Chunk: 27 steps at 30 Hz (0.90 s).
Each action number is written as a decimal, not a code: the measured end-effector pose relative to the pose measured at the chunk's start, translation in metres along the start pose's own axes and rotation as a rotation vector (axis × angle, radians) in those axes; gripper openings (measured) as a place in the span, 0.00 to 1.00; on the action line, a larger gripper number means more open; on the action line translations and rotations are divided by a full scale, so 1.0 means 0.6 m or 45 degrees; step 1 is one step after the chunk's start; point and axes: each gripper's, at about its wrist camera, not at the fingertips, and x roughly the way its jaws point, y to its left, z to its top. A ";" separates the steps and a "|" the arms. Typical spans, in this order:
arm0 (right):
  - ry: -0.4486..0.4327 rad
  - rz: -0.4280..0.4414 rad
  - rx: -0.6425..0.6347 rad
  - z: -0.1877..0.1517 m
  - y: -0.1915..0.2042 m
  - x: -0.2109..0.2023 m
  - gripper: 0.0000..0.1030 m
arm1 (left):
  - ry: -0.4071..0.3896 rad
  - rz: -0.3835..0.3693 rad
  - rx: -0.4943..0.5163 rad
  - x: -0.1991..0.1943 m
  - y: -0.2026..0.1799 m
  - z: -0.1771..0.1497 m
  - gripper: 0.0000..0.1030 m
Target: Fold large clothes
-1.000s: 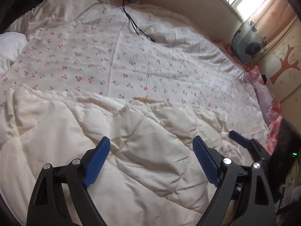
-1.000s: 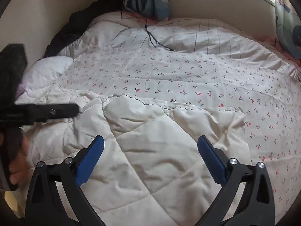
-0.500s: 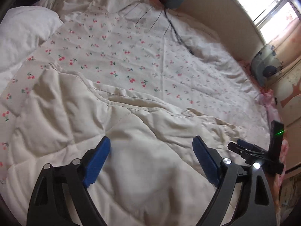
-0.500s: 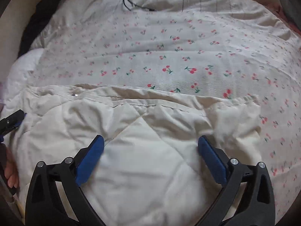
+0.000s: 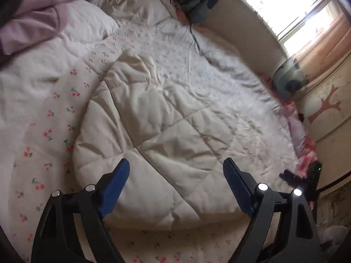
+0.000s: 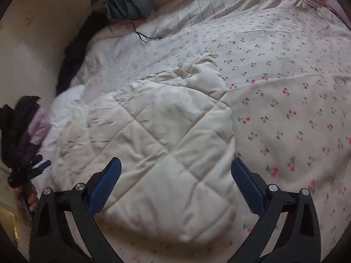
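From my left wrist view, the left gripper (image 5: 175, 188) hangs with jaws apart over the cream quilt (image 5: 166, 118) folded on the cherry-print sheet (image 5: 43, 135), a pillow (image 5: 85, 26) beyond. From my right wrist view, the right gripper (image 6: 175, 184) gapes above the same quilt (image 6: 158, 144); a black cable (image 6: 142, 36) trails near the headboard; no writing legible.

1. A white pillow (image 5: 87, 25) lies at the head of the bed.
2. A lilac cloth (image 5: 33, 24) rests against the pillow's far-left side.
3. A black cable (image 5: 197, 43) trails right of the pillow.
4. A window (image 5: 285, 6) glows far right of the pillow, with a peach curtain (image 5: 324, 41) beside it.
5. A dark garment (image 6: 76, 50) is bunched against the wall behind the pillow.
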 end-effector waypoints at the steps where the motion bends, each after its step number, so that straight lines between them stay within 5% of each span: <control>1: -0.007 0.087 0.068 -0.028 -0.016 -0.028 0.94 | -0.033 -0.028 -0.035 -0.038 0.007 -0.008 0.85; 6: 0.095 0.502 0.439 -0.141 -0.082 -0.035 0.94 | 0.051 -0.199 -0.343 -0.089 0.098 -0.088 0.91; 13: 0.076 0.684 0.645 -0.140 -0.099 0.053 0.94 | 0.187 -0.347 -0.566 0.012 0.120 -0.177 0.91; 15: 0.058 0.693 0.683 -0.126 -0.097 0.075 0.94 | 0.188 -0.323 -0.552 0.045 0.109 -0.174 0.91; 18: 0.058 0.652 0.708 -0.118 -0.102 0.092 0.94 | 0.117 -0.140 -0.499 0.083 0.107 -0.156 0.91; 21: 0.044 0.616 0.705 -0.119 -0.102 0.090 0.93 | -0.020 -0.142 -0.600 0.081 0.111 -0.142 0.91; 24: 0.034 0.549 0.702 -0.110 -0.098 0.104 0.92 | -0.031 -0.121 -0.622 0.100 0.105 -0.132 0.91; 26: 0.019 0.525 0.667 -0.100 -0.084 0.111 0.78 | -0.007 -0.120 -0.615 0.108 0.102 -0.129 0.71; 27: 0.006 0.514 0.645 -0.097 -0.077 0.112 0.60 | 0.005 -0.136 -0.628 0.109 0.105 -0.129 0.67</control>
